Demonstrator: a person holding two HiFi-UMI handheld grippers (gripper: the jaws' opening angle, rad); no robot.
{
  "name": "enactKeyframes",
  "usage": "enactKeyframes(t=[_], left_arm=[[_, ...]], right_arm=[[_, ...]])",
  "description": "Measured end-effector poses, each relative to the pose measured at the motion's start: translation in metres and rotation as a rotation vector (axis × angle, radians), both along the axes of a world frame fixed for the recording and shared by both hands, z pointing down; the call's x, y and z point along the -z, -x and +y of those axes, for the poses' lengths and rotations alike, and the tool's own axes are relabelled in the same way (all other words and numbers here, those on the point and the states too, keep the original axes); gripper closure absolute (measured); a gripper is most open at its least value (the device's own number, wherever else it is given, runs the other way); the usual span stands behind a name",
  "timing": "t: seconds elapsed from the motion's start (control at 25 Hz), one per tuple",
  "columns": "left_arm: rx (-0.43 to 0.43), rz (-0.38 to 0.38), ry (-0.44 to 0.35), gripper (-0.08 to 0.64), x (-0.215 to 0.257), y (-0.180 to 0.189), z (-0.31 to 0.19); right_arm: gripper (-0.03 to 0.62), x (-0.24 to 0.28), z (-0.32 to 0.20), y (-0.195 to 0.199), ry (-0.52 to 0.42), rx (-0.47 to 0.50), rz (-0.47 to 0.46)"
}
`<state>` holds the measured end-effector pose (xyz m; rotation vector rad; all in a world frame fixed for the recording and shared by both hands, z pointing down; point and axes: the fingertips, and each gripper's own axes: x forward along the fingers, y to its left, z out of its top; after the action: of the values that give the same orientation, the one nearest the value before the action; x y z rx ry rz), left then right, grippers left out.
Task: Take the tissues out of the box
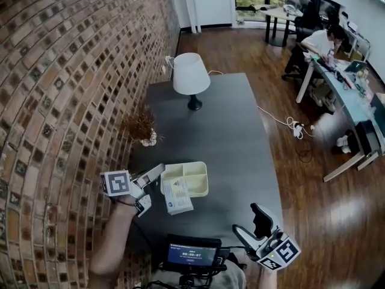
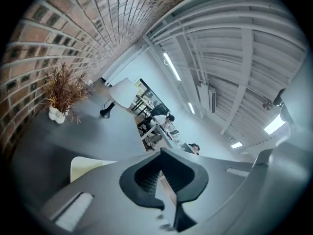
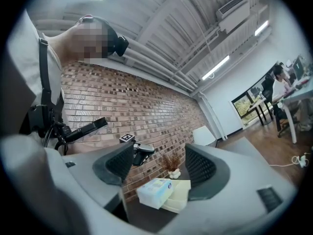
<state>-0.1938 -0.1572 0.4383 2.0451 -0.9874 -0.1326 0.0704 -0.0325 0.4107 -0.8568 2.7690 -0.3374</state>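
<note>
A white tissue pack (image 1: 177,196) with blue print lies tilted over the near edge of a pale yellow compartment box (image 1: 195,174) on the grey table. The right gripper view shows the same pack (image 3: 154,192) leaning on the box (image 3: 185,194). My left gripper (image 1: 157,172) hovers just left of the box and above the pack, jaws shut with nothing visible between them (image 2: 164,180). It also shows in the right gripper view, over the pack (image 3: 141,153). My right gripper (image 1: 249,221) stands open near the table's front right edge, empty, aimed at the pack (image 3: 159,163).
A white table lamp (image 1: 191,77) stands at the table's far end, and dried twigs in a small vase (image 1: 141,128) sit by the brick wall (image 1: 60,71) on the left. A small screen (image 1: 191,254) is at my chest. A person works at a desk (image 1: 322,41) far right.
</note>
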Motion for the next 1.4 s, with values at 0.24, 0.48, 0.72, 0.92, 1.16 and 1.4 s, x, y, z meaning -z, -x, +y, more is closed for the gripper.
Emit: enactKeyframes(t=[0.24,0.48,0.72,0.92,1.16,1.4], left_arm=[[-0.003,-0.123,0.135,0.558,-0.079,0.012,0.03],[-0.063,-0.031,0.24,0.493,-0.146,-0.003,0.105],[-0.088,0.099,0.405,0.405,-0.223,-0.034,0.199],[-0.254,0.025,0.471,0.325,-0.27,-0.058,0.244],[-0.494,0.026,0.53,0.322,-0.301,-0.112,0.255],[-0.451,0.107,0.529,0.267,-0.298,-0.136,0.227]], right_arm=[[0.265,-0.008,0.007,-0.007,0.035,-0.015,0.006],[0.265,-0.059,0.002,-0.021,0.147,-0.063,0.01],[0.265,-0.196,0.024,-0.021,0.51,0.009,0.128],[0.265,-0.263,0.075,-0.019,0.77,0.111,0.121],[0.265,-0.302,0.124,0.012,0.964,0.283,0.151],[0.265,-0.289,0.047,0.056,0.877,0.172,-0.008]])
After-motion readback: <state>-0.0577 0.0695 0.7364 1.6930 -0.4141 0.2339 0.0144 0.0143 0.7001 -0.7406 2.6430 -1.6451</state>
